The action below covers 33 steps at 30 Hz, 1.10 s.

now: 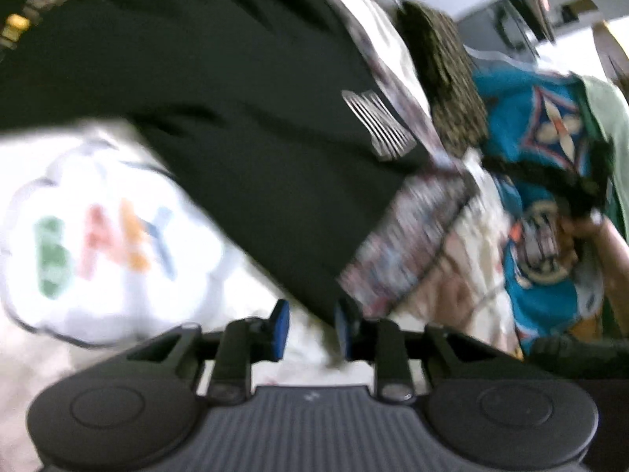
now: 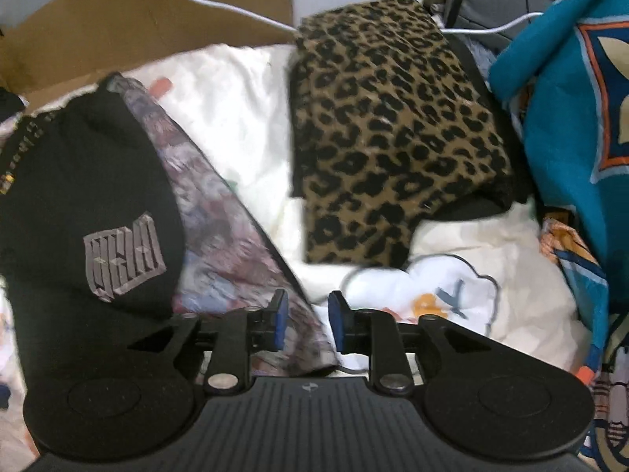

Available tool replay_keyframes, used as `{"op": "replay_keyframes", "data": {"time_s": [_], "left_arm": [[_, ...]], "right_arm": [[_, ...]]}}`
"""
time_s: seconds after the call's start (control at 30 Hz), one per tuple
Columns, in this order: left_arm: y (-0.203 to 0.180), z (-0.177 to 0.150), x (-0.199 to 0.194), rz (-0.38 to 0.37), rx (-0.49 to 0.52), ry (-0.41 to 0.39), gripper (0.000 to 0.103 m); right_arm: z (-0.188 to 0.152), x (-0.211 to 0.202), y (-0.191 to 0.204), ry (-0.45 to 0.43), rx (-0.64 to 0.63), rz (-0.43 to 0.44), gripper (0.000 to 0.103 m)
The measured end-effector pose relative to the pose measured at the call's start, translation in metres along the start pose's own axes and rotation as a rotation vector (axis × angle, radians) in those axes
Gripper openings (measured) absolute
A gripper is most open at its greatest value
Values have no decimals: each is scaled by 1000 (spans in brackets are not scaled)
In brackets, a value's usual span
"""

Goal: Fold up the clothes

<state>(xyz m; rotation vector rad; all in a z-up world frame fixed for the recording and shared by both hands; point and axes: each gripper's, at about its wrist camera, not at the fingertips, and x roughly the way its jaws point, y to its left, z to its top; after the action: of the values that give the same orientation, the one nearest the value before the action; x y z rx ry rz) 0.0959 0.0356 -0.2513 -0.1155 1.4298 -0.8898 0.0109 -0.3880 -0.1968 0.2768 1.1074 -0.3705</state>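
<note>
In the left wrist view, which is blurred, the left gripper (image 1: 310, 328) is seen pointing forward over a white bed sheet printed with a cloud outline and coloured letters (image 1: 114, 244). Its blue-padded fingers (image 1: 280, 328) are spread moderately apart, and nothing is pinched between them. A black fabric garment with a grey striped emblem (image 1: 220, 90) lies ahead and to the left of the fingers, and its lower corner reaches down to the right finger; whether it touches the pad cannot be told. A grey-and-pink patterned cloth (image 1: 409, 232) is seen along the black garment's right edge. Further ahead a folded leopard-print garment (image 1: 444, 78) is visible, and to the far right a teal cloth with orange and white motifs (image 1: 542, 149).

In the right wrist view, the right gripper (image 2: 308, 324) is held level and low over the same sheet (image 2: 464, 244), fingers (image 2: 336, 324) parted by a moderate gap with only bedding seen between them. The black garment (image 2: 86, 196) lies to the left of the fingers, on top of the patterned cloth (image 2: 228, 244), whose edge runs up to the left finger. The leopard-print garment (image 2: 393, 118) lies directly ahead, apart from the fingertips. The teal cloth (image 2: 566, 110) hangs at the right, and a brown cardboard panel (image 2: 137, 11) stands behind the bedding with a white cable (image 2: 220, 4) across it.
</note>
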Motion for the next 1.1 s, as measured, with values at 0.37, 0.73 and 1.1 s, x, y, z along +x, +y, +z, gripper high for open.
{"op": "replay_keyframes", "data": {"time_s": [0.37,0.73,1.1], "left_arm": [[79,20,-85,338,-119,-258,40],[163,22,-117,454,-434,-436,45],[199,40,-96,391,-582,-551,38]], "right_arm": [[23,-10,83,-55,-65,221,29],[17,-7,171,-18,-107,409,30],[2,0,178,26,-128,423,30]]}}
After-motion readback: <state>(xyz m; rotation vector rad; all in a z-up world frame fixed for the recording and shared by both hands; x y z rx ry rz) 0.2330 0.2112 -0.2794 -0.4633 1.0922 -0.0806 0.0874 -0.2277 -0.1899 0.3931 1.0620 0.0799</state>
